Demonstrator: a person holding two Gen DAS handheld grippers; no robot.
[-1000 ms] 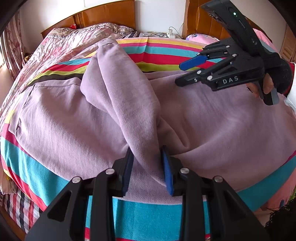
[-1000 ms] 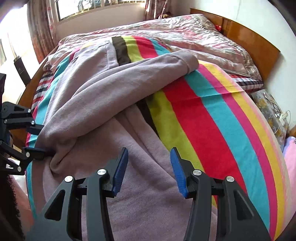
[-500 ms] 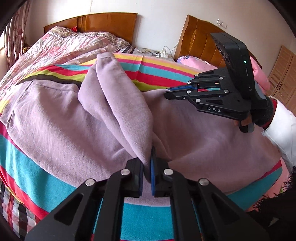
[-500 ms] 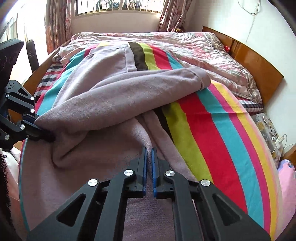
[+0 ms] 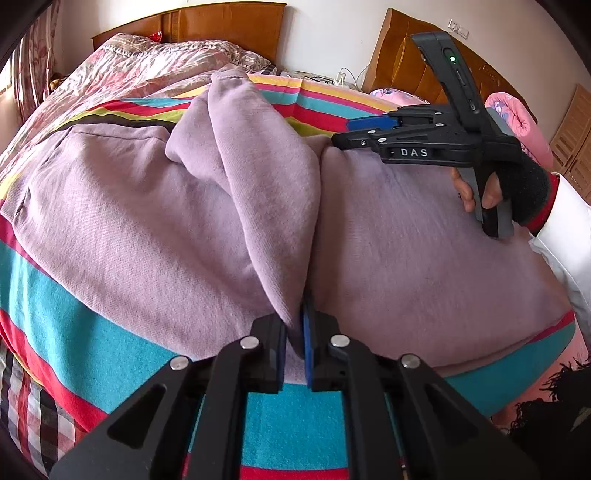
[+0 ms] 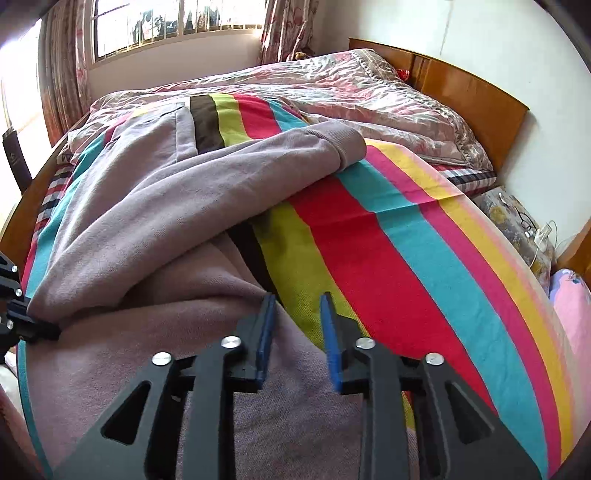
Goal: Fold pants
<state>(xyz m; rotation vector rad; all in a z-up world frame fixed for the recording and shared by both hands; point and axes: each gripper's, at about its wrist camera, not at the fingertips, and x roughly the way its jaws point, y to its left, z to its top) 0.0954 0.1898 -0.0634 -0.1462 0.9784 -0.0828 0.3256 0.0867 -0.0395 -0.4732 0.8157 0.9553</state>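
Lilac sweatpants point(image 5: 129, 221) lie spread across a striped blanket point(image 6: 424, 258), one leg point(image 6: 166, 206) folded over the other, its ribbed cuff point(image 6: 343, 144) at the far end. My left gripper point(image 5: 295, 325) pinches the near end of that folded leg; its jaws are opening slightly, the fabric still pressed between the pads. From the right wrist view the left gripper point(image 6: 48, 328) shows at the left edge, holding that fold. My right gripper point(image 6: 297, 314) hovers over the pants' edge, jaws opening, nothing between them. The right gripper point(image 5: 343, 134) also appears held in a gloved hand.
A floral quilt point(image 6: 369, 92) covers the far side of the bed below a wooden headboard point(image 6: 461, 96). A bedside stand with cables point(image 6: 524, 225) and a pink pillow point(image 5: 517, 122) sit beyond the blanket. A window with curtains point(image 6: 166, 26) is behind.
The left gripper closed on the folded leg a second ago and keeps hold. The right gripper shut empty half a second ago and now stands open again.
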